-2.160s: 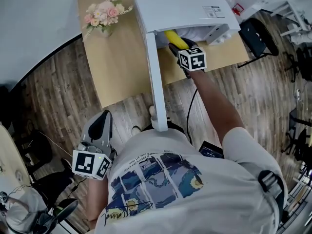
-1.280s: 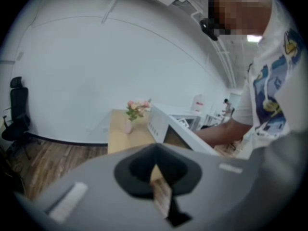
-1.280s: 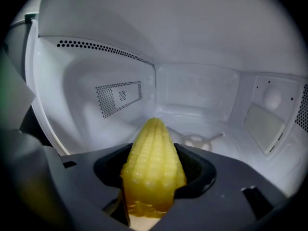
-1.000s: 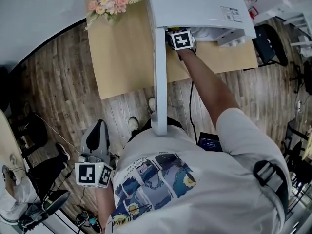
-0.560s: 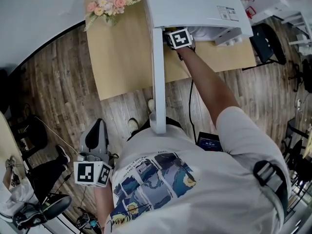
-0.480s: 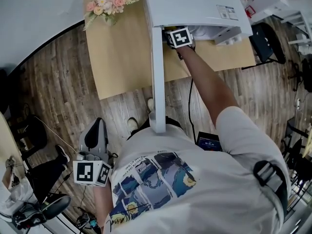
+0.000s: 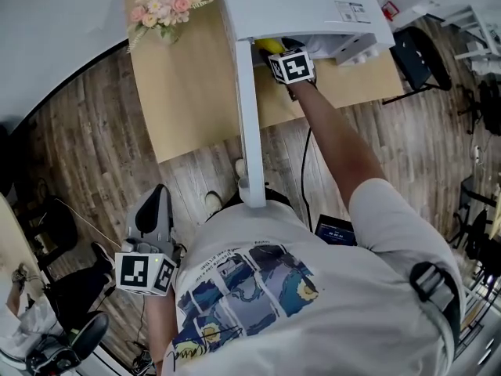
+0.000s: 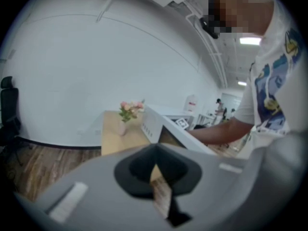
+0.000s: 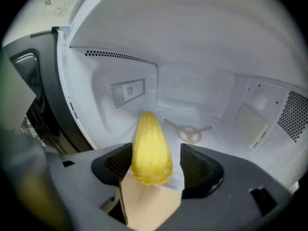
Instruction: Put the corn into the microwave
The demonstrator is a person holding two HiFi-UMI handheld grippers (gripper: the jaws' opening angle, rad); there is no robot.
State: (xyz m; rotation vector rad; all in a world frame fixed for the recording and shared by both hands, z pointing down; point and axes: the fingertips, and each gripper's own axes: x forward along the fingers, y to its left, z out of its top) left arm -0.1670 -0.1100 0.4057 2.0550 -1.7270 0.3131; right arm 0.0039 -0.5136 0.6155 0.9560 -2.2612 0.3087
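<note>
Head view: white microwave [image 7: 297, 6] on a tan counter [image 7: 188, 92], its door [image 7: 246, 124] swung fully open toward the person. A vase of pink flowers [image 7: 160, 10] stands on the counter to the left of the microwave, clear of the door. The right hand-held gripper [image 7: 280, 53] is at the microwave's mouth, its marker cube just outside the opening, with a sliver of yellow corn [image 7: 270, 45] showing under the microwave's top edge. The left hand-held gripper [image 7: 159, 202] is well away from the microwave, low at the person's side over the wood-plank floor [image 7: 86, 147]. Right gripper view: the corn [image 9: 150, 148] lies inside the microwave, tip toward the back wall and butt end at the front sill, in front of the three-armed turntable hub [image 9: 190, 133]. The right hand-held gripper [image 9: 154, 165] has its jaws opening, the corn between them, and a gap shows beside the right pad. Left gripper view: the left hand-held gripper [image 8: 155, 170] has its jaws drawn together to a thin sliver with nothing between them; the microwave and flowers are in the distance beyond.
</note>
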